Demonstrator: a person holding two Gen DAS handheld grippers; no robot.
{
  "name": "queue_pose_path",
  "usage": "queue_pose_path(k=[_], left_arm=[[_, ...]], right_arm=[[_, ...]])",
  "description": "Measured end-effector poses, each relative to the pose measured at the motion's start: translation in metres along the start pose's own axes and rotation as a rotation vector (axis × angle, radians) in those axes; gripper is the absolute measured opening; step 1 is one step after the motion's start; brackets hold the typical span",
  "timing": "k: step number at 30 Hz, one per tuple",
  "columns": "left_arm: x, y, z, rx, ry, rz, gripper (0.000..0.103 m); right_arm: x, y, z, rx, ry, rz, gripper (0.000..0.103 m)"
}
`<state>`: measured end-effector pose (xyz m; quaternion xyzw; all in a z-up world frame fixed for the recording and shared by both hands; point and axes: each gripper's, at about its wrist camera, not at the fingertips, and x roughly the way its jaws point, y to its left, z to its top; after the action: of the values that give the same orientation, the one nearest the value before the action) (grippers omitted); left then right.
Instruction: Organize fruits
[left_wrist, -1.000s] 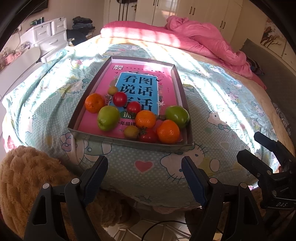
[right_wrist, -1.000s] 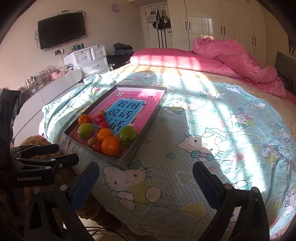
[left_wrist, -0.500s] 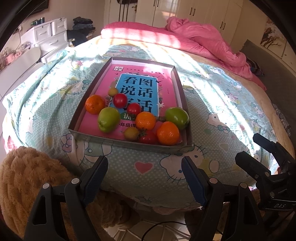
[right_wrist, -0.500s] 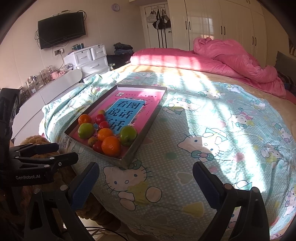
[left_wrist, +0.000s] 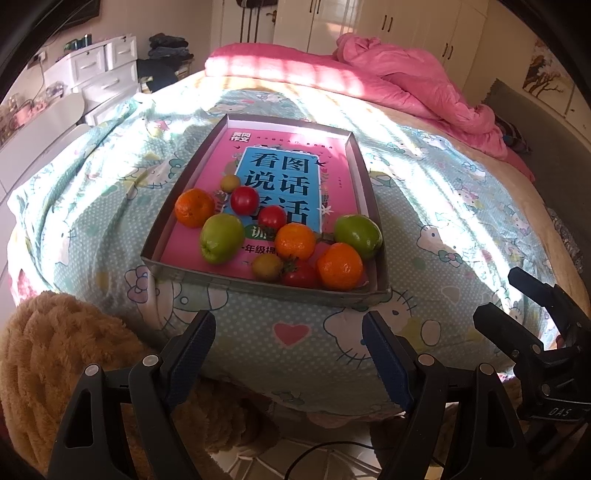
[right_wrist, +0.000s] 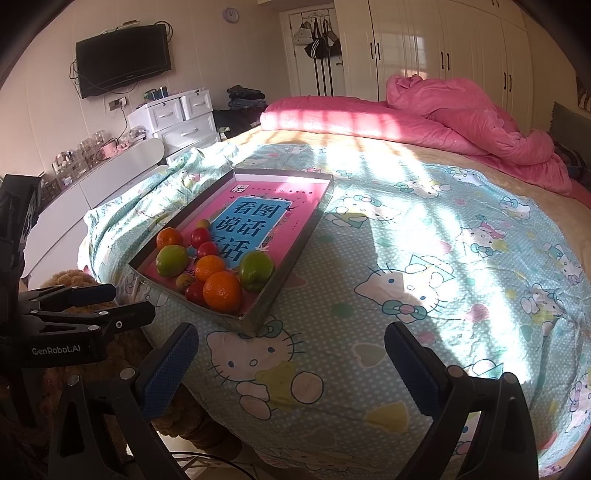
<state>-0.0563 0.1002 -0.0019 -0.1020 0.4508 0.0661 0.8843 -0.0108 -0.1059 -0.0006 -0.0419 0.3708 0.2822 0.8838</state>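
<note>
Nothing has moved since earlier: both the left gripper (left_wrist: 288, 343) and right gripper (right_wrist: 290, 356) hang released short of the bed (right_wrist: 424, 229). Mixed fruit (left_wrist: 273, 236) crowds the tray's (left_wrist: 360, 162) 6 o'clock end, so any pick wants a clean approach from above.

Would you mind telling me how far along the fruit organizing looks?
All fruit sits mixed at the near end of the tray: oranges, green apples, tomatoes. Left gripper and right gripper hang open, holding nothing. Grouping by kind looks outstanding.
</note>
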Motion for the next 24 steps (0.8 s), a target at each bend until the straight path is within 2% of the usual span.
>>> queue_pose_path(k=[16, 24], left_arm=[[-0.0019, -0.0016, 0.0012, 0.01, -0.016, 0.013, 0.083], [-0.003, -0.0057, 0.0024, 0.019, -0.014, -0.015, 0.083]], right_arm=[[0.0013, -0.0022, -0.0003, 0.008, -0.001, -0.012, 0.102], [0.0039, -0.0049, -0.0003, 0.016, 0.003, -0.023, 0.102]])
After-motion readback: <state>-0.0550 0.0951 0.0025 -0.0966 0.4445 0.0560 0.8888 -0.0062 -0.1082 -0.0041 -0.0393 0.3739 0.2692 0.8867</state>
